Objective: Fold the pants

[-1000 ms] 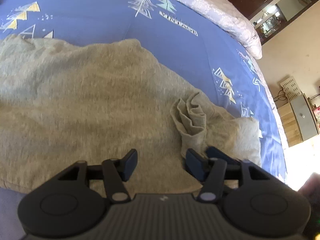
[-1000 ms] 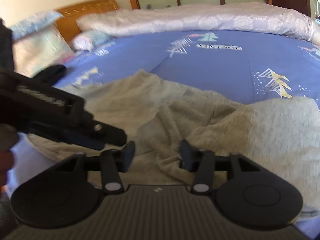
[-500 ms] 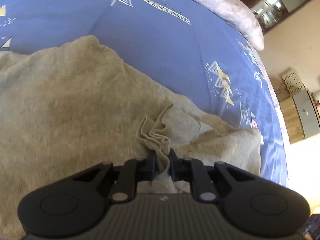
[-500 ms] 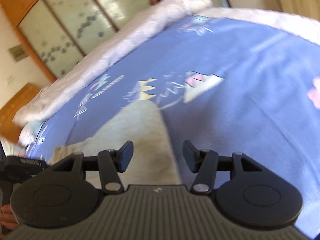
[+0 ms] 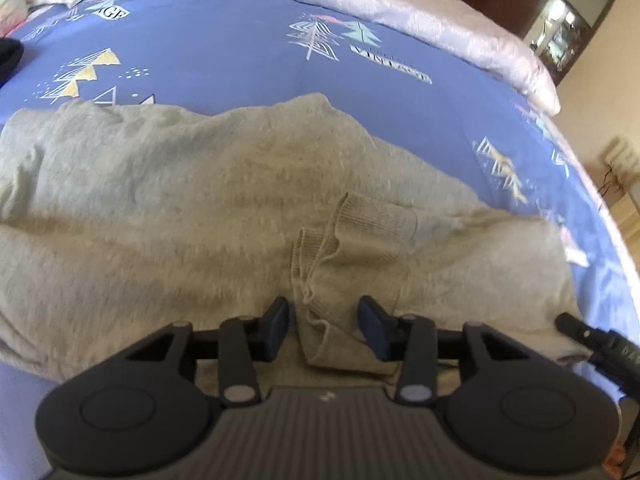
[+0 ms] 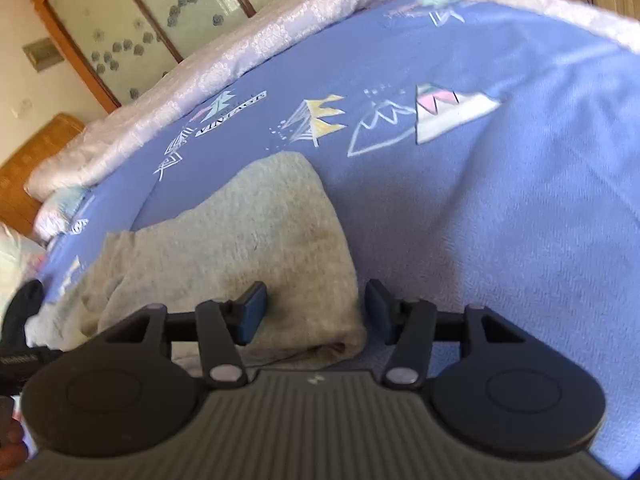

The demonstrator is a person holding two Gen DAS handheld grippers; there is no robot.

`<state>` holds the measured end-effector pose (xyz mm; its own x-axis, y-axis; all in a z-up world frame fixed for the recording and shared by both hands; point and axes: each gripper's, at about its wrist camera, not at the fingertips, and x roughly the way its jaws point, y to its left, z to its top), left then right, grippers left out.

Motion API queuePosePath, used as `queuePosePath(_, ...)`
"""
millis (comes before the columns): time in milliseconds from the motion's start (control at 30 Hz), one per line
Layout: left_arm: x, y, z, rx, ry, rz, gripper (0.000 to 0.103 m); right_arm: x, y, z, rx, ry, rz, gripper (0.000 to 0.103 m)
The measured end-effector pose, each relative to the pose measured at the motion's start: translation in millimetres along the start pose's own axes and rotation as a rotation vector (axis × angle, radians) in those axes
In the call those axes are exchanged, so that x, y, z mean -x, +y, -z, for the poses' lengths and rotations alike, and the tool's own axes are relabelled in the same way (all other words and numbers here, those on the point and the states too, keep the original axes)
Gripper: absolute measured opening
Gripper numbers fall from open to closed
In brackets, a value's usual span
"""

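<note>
Grey sweatpants (image 5: 168, 216) sprawl on the blue bedsheet (image 5: 224, 52) — soft, limp, light. Left claw (image 5: 323, 326) is opening around the ribbed cuff (image 5: 352, 232) at 12 o'clock; right claw (image 6: 316, 312), released, straddles a folded edge — grip there.

The pants (image 5: 168, 216) lie on the bedsheet (image 5: 224, 52); a rolled quilt (image 5: 400, 4) lies behind them.
</note>
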<state>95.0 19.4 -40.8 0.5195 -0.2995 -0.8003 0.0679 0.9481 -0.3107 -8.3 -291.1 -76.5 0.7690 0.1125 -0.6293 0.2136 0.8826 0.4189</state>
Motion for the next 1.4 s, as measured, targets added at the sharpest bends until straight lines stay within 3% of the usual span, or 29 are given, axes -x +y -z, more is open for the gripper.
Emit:
queuePosePath(200,33.2,14.5,-3.8,0.029,-0.109,-0.047,0.043,23.0,3.6,-2.5,0.022,-0.071,-0.01,0.058)
queuePosePath(367,37.2,0.6,-9.6,-0.003,-0.121,0.067,0.039,33.4,15.0,-4.8,0.03,-0.142,-0.084,0.057)
queuePosePath(500,16.9,-26.0,-6.9,-0.096,-0.073,0.101,0.039,26.7,33.0,0.2,0.08,-0.104,-0.144,0.053)
queuePosePath(633,-16.3,-34.7,-2.2,-0.117,0.018,0.035,0.039,8.5,37.4,10.8,0.099,-0.023,-0.098,0.053)
queuePosePath(700,-22.1,-36.8,0.6,-0.155,0.015,-0.001,0.038,-5.9,30.1,15.8,0.079,0.041,-0.071,0.048)
queuePosePath(1033,-26.4,-48.1,-1.9,-0.19,0.031,-0.052,0.039,-3.1,23.8,16.2,0.042,0.023,-0.11,0.049)
queuePosePath(1167,-18.2,-46.8,-2.6,-0.176,0.035,-0.058,0.046,14.1,13.3,10.6,-0.024,-0.021,-0.15,0.051)
queuePosePath(1400,-6.1,-43.6,3.6,-0.184,0.026,-0.096,0.052,36.7,-21.9,7.1,-0.138,-0.075,-0.123,0.052)
